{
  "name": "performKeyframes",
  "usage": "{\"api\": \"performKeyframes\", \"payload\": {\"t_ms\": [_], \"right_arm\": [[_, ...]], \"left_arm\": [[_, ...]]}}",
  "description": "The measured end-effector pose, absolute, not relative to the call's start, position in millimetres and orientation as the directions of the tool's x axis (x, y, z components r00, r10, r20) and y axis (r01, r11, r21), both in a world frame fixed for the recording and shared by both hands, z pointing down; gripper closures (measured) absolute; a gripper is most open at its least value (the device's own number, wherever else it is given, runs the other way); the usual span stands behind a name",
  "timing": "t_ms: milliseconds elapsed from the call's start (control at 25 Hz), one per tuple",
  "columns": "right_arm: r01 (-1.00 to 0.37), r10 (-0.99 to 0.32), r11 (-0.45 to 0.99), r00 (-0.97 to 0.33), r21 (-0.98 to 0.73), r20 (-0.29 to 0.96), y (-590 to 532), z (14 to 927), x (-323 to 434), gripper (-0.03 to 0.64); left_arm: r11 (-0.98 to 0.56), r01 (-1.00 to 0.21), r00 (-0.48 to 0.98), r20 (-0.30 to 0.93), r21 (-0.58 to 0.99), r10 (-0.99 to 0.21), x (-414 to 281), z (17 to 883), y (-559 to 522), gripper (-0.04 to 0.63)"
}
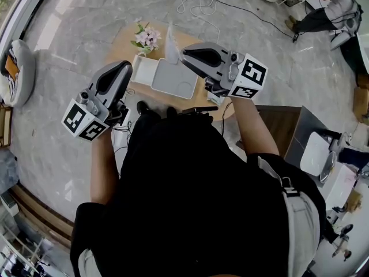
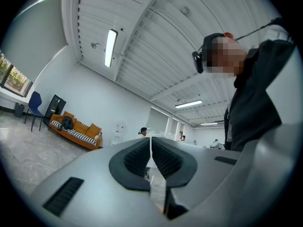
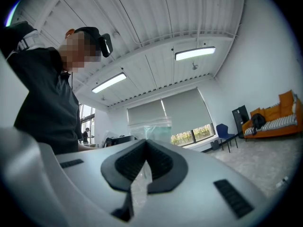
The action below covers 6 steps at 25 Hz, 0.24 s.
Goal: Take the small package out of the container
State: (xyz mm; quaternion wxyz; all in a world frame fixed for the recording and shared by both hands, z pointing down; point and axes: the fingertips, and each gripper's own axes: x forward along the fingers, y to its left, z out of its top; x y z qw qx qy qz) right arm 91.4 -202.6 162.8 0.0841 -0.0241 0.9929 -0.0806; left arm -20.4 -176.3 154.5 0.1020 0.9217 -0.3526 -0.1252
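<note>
The small package (image 3: pixel 152 126), as I am judging it, is a pouch of thin clear plastic. It is standing up from between the jaws of the right hand-held gripper (image 3: pixel 144 144), which is clenching on its lower edge. In the head view the same pouch is rising just beyond the tip of that hand-held gripper, up in the air above the bench (image 1: pixel 124 39) and not lying inside anything.

The left hand-held gripper (image 2: pixel 150 140) is also clenching. A strip of clear film (image 2: pixel 151 150) is passing between its pads, and crinkled plastic is showing just ahead of its tips. Whether this film is the container or another part of the same pouch, I cannot tell.

I am expecting the pouch to be very light, soft and rather slippery. It will be bending and swinging, not breaking. A sealed, stiffer edge is the better place for holding it, with the pads well onto the film.

Below and ahead of both hand-held grippers, a white tray (image 1: pixel 173 78) and some small flowers (image 1: pixel 147 37) are resting on the bench.
</note>
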Motion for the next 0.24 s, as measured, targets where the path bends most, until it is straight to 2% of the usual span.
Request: {"api": "performKeyframes", "payload": {"t_ms": [240], "right_arm": [[-0.043, -0.07, 0.985, -0.986, -0.169, -0.154, -205.1, 165.2, 85.7, 0.606]], "left_arm": [[-0.739, -0.612, 0.729, -0.162, 0.281, -0.665, -24.1, 154.6, -179.3, 0.571]]}}
